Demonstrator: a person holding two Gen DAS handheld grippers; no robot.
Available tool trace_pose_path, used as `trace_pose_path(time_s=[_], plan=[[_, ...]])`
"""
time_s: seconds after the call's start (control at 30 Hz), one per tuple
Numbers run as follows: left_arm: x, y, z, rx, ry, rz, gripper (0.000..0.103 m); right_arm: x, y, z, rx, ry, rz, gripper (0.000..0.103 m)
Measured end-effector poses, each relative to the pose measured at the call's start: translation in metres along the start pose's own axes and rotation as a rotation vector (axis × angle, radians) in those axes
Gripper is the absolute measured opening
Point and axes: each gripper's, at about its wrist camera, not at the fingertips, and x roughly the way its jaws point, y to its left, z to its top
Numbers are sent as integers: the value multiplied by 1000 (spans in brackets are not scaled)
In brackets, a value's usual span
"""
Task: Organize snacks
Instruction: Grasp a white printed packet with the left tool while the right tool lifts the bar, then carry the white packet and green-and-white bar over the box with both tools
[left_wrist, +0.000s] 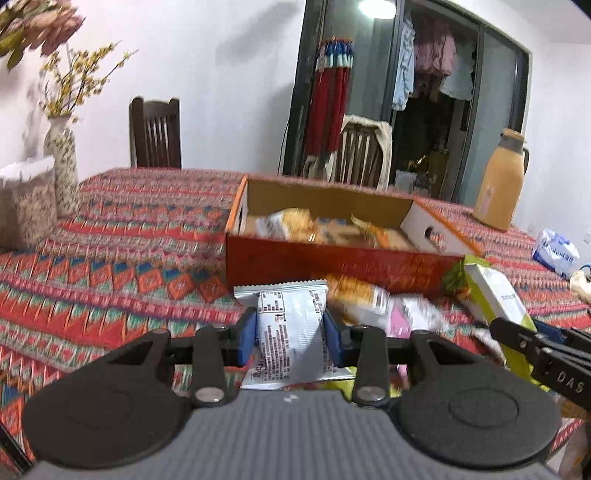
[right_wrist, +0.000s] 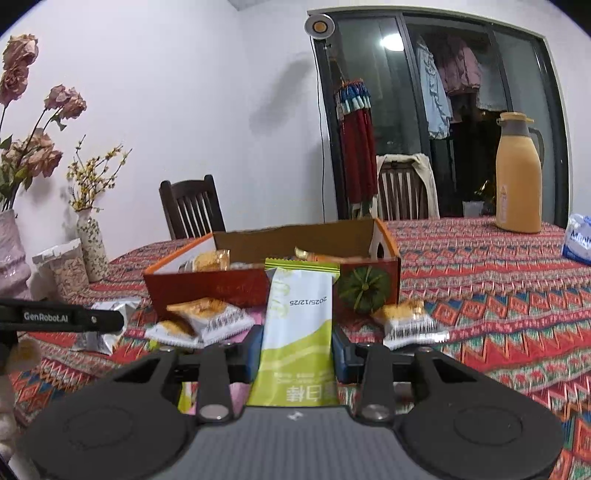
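My left gripper (left_wrist: 290, 332) is shut on a silver snack packet (left_wrist: 291, 332), held above the patterned tablecloth just short of the orange cardboard box (left_wrist: 332, 264). My right gripper (right_wrist: 297, 350) is shut on a green and white snack packet (right_wrist: 299, 325), which stands upright in front of the same box (right_wrist: 207, 286). The green packet (left_wrist: 495, 295) and the right gripper's finger show at the right of the left wrist view. Several wrapped snacks (left_wrist: 295, 221) lie inside the box. Loose orange and white packets (right_wrist: 210, 317) lie on the cloth before it.
A tan thermos jug (right_wrist: 517, 173) and a blue tissue pack (right_wrist: 578, 240) stand at the back right. Vases of flowers (right_wrist: 90, 243) and a grain bag (right_wrist: 68, 266) are at the left. Two wooden chairs (right_wrist: 192, 206) stand behind the table. The box front shows a green pumpkin picture (right_wrist: 364, 288).
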Motion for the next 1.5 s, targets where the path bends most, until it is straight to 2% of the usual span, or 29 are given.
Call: trace_pose_path(time_s=[0.33, 0.6, 0.77, 0.87, 1.0, 1.17, 1.3, 1.33, 1.37, 1.4, 1.43, 1.47, 1.5], plan=[[29, -16, 57, 33, -74, -33, 39, 38, -3, 46, -31, -69, -30, 37], [63, -27, 104, 46, -127, 0, 39, 84, -8, 92, -24, -123, -25, 37], [98, -32, 126, 44, -130, 43, 39, 122, -14, 118, -26, -139, -54, 37], [130, -26, 123, 15, -111, 82, 39, 147, -21, 114, -1, -124, -62, 37], [164, -24, 109, 39, -25, 75, 39, 171, -26, 99, -7, -32, -62, 37], [163, -23, 102, 51, -26, 64, 39, 169, -20, 95, -28, -33, -42, 37], [162, -22, 99, 42, -35, 80, 40, 166, -19, 91, -32, -42, -63, 40], [160, -21, 98, 37, -42, 88, 47, 166, -20, 91, -31, -45, -75, 42], [158, -22, 98, 31, -53, 90, 65, 166, -20, 91, -27, -44, -79, 55], [154, -22, 98, 23, -70, 96, 77, 166, -21, 91, -22, -46, -82, 74], [150, -21, 98, 18, -90, 108, 100, 165, -21, 91, -18, -51, -87, 84], [147, -21, 98, 13, -116, 125, 103, 164, -21, 90, -17, -57, -94, 99], [144, -20, 99, 11, -134, 135, 103, 162, -21, 90, -17, -64, -101, 103]])
